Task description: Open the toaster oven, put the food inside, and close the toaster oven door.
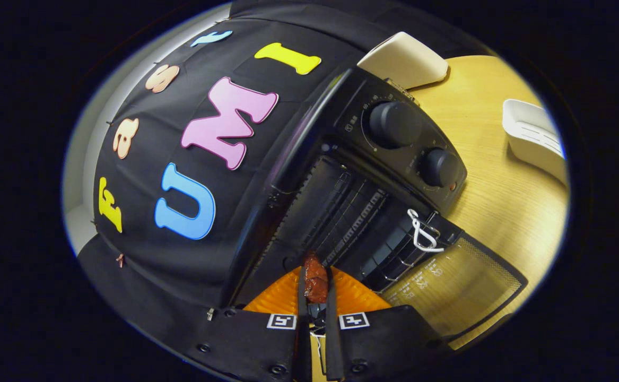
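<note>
My gripper [315,284] is clamped on the food [315,280], a reddish-brown piece pinched between both fingers, which stand close together with only the morsel between them. Just ahead of the tips lies the dark mouth of the toaster oven [341,212]; its door [450,289] is already dropped open, the glass pane lying flat toward the wooden table [500,201], a white cord [421,233] looped near its hinge end. Inside I make out the wire rack [362,223] and ribbed walls. Beyond the opening sit the two control knobs [394,124] on the oven's face. Further off on the table rest a white tray [534,135] and a pale board-like object [407,58] behind the oven.

I judge opening is done and I am at the loading step. The next move calls for carrying the food in over the rack, part the fingers to let it settle there, then draw back clear of the door before swinging it up.
</note>
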